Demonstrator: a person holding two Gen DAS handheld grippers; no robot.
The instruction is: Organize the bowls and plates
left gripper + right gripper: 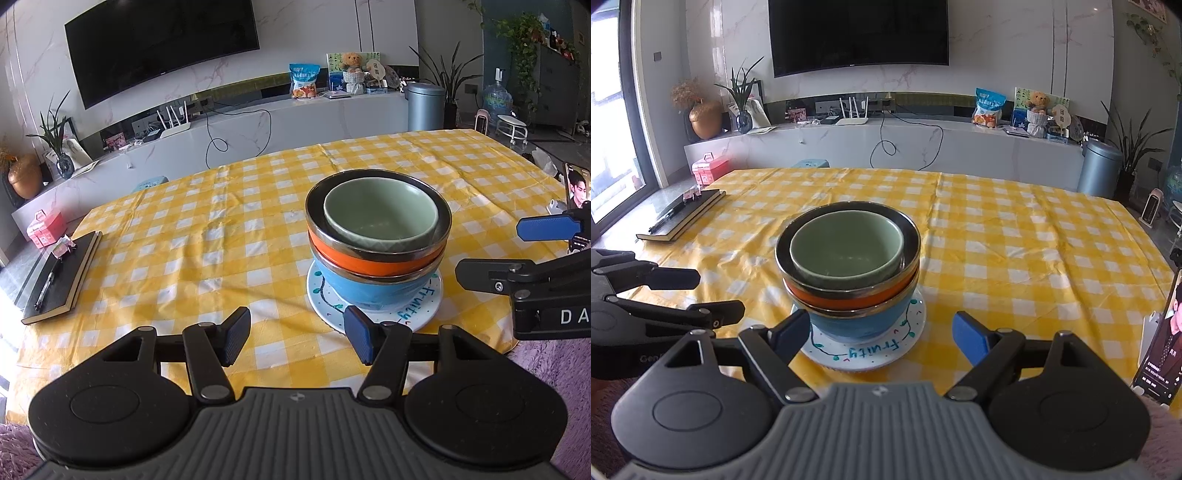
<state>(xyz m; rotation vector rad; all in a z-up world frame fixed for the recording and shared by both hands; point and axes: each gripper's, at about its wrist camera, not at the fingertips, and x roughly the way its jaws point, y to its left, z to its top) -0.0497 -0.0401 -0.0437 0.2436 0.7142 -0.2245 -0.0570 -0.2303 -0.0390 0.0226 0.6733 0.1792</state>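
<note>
Centrally in both views, a pale green ceramic bowl (380, 218) nests in an orange steel-rimmed bowl (373, 258), atop a blue bowl (365, 291) on a white lettered plate (417, 314). Left gripper (297, 339) and right gripper (882, 338) both gape empty over the yellow checked tablecloth (184, 240).

Daylight pours in from the window (613, 147) left of the television (858, 33), blown out to white there. The yellow-checked bench (1015, 240) is evenly bright, with soft shadows beside the stacked bowls (847, 266). Fisheye bending curves the television and darkens both views' corners; focus stays sharp.
</note>
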